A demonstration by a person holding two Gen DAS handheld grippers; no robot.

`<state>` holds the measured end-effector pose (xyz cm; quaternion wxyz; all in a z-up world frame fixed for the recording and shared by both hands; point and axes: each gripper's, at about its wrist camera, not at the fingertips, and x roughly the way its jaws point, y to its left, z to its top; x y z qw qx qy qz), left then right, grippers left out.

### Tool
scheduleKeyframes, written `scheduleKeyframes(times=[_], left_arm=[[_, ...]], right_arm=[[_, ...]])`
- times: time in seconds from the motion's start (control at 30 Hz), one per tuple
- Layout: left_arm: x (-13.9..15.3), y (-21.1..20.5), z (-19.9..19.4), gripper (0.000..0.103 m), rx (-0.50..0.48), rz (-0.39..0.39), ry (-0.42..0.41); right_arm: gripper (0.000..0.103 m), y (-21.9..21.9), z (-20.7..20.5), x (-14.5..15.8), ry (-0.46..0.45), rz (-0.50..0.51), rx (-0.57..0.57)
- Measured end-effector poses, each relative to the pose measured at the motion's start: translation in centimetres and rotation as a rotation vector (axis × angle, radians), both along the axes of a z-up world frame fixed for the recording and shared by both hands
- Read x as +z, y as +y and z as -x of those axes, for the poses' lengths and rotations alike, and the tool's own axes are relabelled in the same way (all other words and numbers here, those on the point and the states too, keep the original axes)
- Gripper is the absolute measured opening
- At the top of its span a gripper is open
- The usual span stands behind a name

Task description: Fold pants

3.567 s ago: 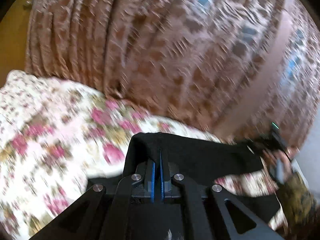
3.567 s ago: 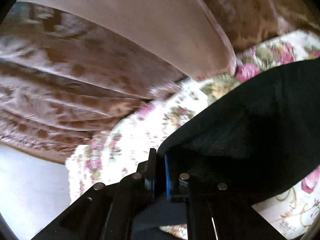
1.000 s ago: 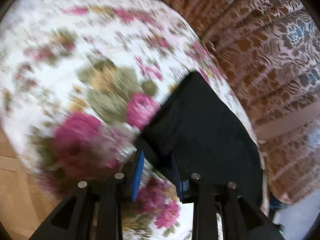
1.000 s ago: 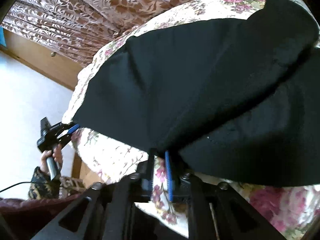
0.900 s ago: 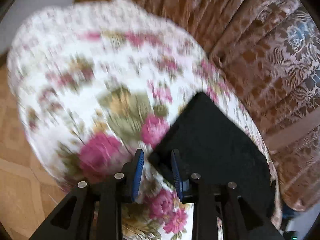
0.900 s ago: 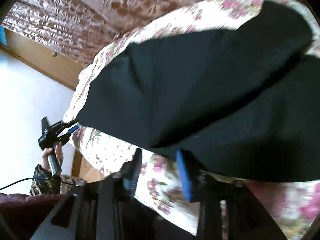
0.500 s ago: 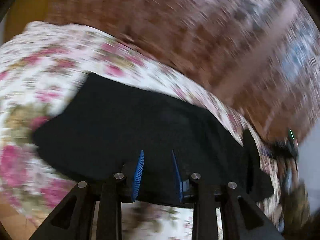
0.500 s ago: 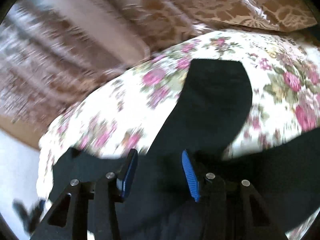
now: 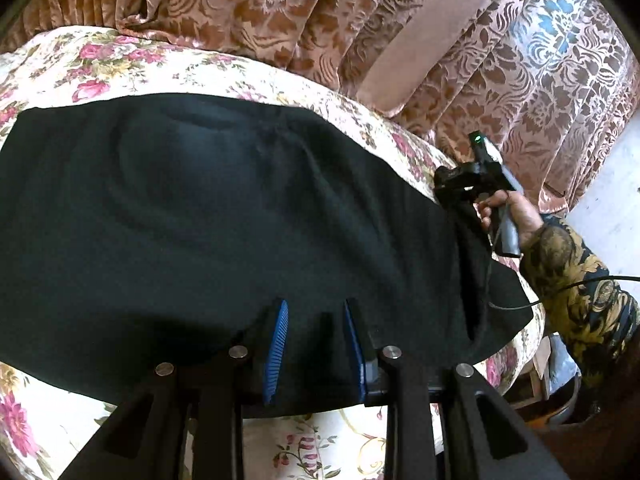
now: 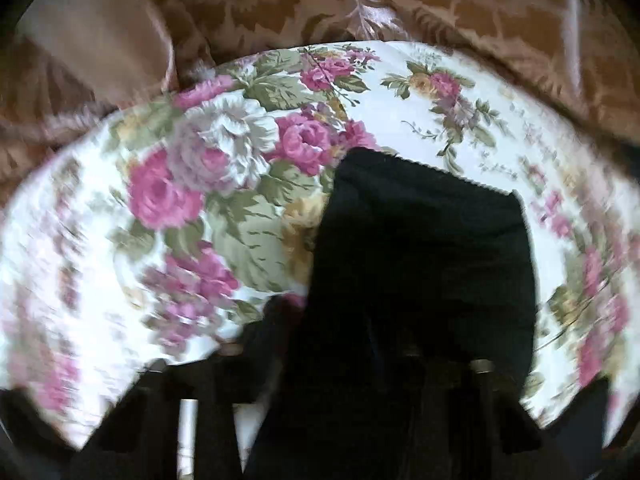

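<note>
Black pants (image 9: 224,216) lie spread across a floral bedspread (image 9: 100,64). My left gripper (image 9: 316,320) hovers over their near edge, its blue pads (image 9: 278,340) apart with only the flat cloth below. At the pants' right end a hand (image 9: 508,208) holds my right gripper (image 9: 448,196) against a raised fold. In the right wrist view one pant leg (image 10: 424,248) runs from its hem down over my right gripper (image 10: 372,344). That gripper's jaws are closing with the black cloth between them. Its fingers are mostly lost in the dark fabric.
Brown patterned curtains (image 9: 460,40) hang right behind the bed. The bed's right end drops to a pale floor (image 9: 608,184). A patterned sleeve (image 9: 568,272) and a black cable (image 9: 592,280) are beside that end.
Both grippers let go of the pants' corners. The left swung right over the spread pants, still open. The right opened, moved over to a pant leg and narrowed on it.
</note>
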<state>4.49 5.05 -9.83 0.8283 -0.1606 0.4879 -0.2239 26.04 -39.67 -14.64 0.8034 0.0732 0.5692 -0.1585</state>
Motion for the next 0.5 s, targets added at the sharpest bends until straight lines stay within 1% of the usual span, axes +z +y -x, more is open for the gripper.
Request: scheduleKeyframes(times=[0.03,0.07,0.17,0.2,0.23,0.33,0.37,0.4,0.43,0.5], left_arm=[[-0.2,-0.2,0.0,0.028,-0.003,-0.003,0.002],[-0.3,-0.3,-0.1,0.028,-0.006,-0.005,0.006],[-0.4,-0.9,-0.1,0.028,-0.017,-0.006,0.005],[-0.3,-1.0,0.0,0.028,-0.023,-0.006,0.001],[-0.2,-1.1,0.1,0.028,-0.028,-0.003,-0.002],[0.2,-1.7,0.3,0.028,-0.047,0.005,-0.01],[0.3,-2.1,0.4,0.028,-0.055,0.005,-0.012],[0.4,-2.6,0.4,0.028,-0.065,0.007,-0.011],[0.4,-3.0,0.4,0.028,-0.076,0.01,-0.008],[0.6,-3.8,0.7,0.028,-0.098,0.007,-0.013]], right_arm=[[0.009,-0.1,0.3,0.3,-0.01,-0.005,0.007],[0.006,-0.4,0.6,0.6,-0.022,-0.025,0.007],[0.006,-1.9,3.3,3.6,-0.125,-0.088,0.0],[0.006,-2.7,4.9,5.5,-0.188,-0.112,0.002],[0.006,-3.2,6.0,6.5,-0.227,-0.13,0.001],[0.006,-5.7,11.9,11.3,-0.399,-0.222,-0.016],[0.006,-6.2,13.6,12.4,-0.435,-0.244,-0.023],[0.006,-7.1,15.7,13.4,-0.476,-0.271,-0.035],[0.006,-7.9,17.2,13.9,-0.506,-0.292,-0.046],[0.006,-9.7,21.4,14.7,-0.565,-0.337,-0.072]])
